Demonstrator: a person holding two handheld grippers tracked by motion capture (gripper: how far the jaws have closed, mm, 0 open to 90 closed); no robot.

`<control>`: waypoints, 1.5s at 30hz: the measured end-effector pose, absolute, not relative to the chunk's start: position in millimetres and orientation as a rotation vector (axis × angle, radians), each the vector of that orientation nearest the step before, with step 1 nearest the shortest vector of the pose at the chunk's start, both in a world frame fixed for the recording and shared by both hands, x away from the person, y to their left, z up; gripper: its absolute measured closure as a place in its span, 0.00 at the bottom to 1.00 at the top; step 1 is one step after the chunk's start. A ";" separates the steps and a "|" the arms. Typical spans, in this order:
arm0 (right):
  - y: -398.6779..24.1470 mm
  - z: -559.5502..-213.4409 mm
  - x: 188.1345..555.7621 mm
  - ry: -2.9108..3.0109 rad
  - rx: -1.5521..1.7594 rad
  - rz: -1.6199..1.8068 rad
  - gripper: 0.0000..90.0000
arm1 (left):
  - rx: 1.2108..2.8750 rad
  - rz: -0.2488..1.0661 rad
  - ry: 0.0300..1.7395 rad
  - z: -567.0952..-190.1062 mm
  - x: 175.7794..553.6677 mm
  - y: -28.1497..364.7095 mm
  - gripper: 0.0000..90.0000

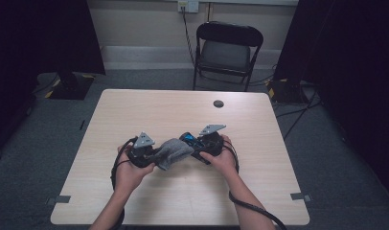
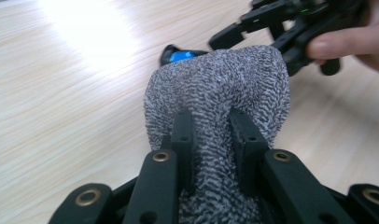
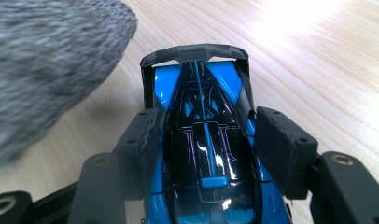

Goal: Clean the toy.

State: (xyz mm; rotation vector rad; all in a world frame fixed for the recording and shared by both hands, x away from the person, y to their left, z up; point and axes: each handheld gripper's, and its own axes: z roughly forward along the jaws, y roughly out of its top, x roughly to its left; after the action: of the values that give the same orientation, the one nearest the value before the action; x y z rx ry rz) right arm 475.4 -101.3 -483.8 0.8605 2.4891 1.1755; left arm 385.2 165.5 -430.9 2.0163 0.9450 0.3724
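Observation:
A grey knitted cloth [image 1: 172,152] bunches between the two grippers at the table's middle; my left gripper [image 2: 214,128] is shut on it, its jaws pinching a fold of the cloth [image 2: 225,88]. A glossy blue and black toy car [image 3: 206,149] sits in my right gripper [image 3: 211,140], whose pads press on its two sides. In the high view the left gripper [image 1: 147,154] and right gripper [image 1: 202,148] face each other, with the toy car [image 1: 188,140] just beyond the cloth. The cloth [image 3: 47,70] looms blurred at the left of the right gripper view, close to the car.
The pale wooden table [image 1: 183,201] has a round cable hole [image 1: 218,103] at its far side. A black folding chair [image 1: 226,50] stands beyond the table. Dark stands and cables [image 1: 288,91] lie on the grey carpet at both far corners.

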 end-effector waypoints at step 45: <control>-99.7 -482.9 476.6 2.499 0.857 1.165 0.46 | 2.183 0.422 1.123 -476.4 407.6 150.1 0.82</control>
State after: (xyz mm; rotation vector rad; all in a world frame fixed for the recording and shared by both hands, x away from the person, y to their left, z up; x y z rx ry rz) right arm 476.6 -99.7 -482.9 0.8566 2.4995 1.1650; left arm 407.6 150.1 -476.4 2.1834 1.1229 0.4225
